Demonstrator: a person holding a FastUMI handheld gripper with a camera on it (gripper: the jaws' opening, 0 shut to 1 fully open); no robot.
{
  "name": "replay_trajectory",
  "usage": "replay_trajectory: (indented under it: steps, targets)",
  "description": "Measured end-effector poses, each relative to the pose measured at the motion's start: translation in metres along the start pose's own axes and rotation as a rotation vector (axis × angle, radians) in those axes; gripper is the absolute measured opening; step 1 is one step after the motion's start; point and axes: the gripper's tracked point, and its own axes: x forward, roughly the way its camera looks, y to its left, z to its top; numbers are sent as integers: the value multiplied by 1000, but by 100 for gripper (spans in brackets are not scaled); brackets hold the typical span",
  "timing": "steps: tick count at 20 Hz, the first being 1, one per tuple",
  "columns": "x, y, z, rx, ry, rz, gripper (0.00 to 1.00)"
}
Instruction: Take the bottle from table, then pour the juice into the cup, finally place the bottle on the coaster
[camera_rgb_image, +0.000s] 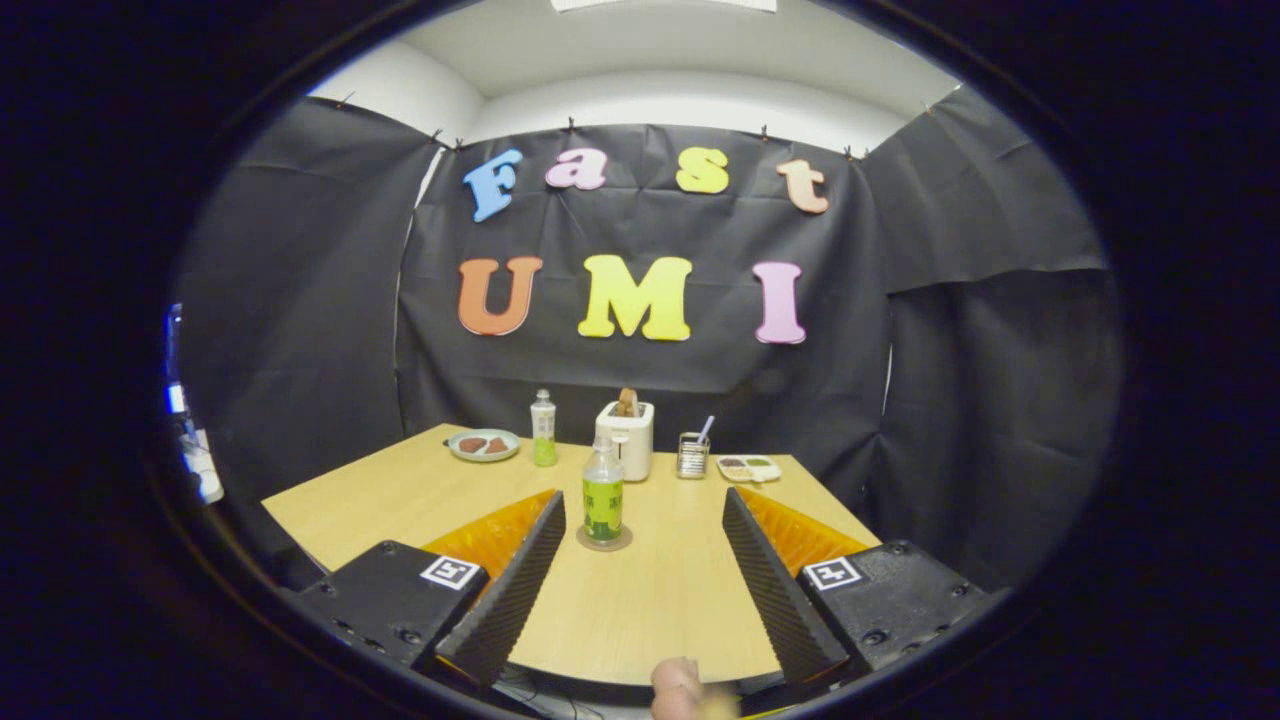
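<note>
Staged recording booth, not a home: black cloth is hanging as walls around one wooden table bearing a toaster.

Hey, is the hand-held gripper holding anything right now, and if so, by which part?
Nothing is held. The hand-held gripper is open, its fingers spread wide apart, and the bottle stands on the coaster just ahead of them, untouched.

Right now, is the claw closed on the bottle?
No, the claw is wide open, and the bottle stands free on the coaster just ahead.

Green-labelled bottle, white toaster, tan table.
</note>
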Motion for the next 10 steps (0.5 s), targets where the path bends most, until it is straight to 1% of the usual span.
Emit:
replay_trajectory:
  steps: [1, 3, 4, 7, 10]
  targets:
    - [-11, 0, -1, 19, -2, 3, 100]
    - [-29, 13, -5, 47, 11, 44, 100]
    - [-39, 9, -3, 59, 16, 43, 100]
    - [-62, -2, 8, 84, -14, 5, 100]
    - [-73, -13, 1, 41, -5, -53, 100]
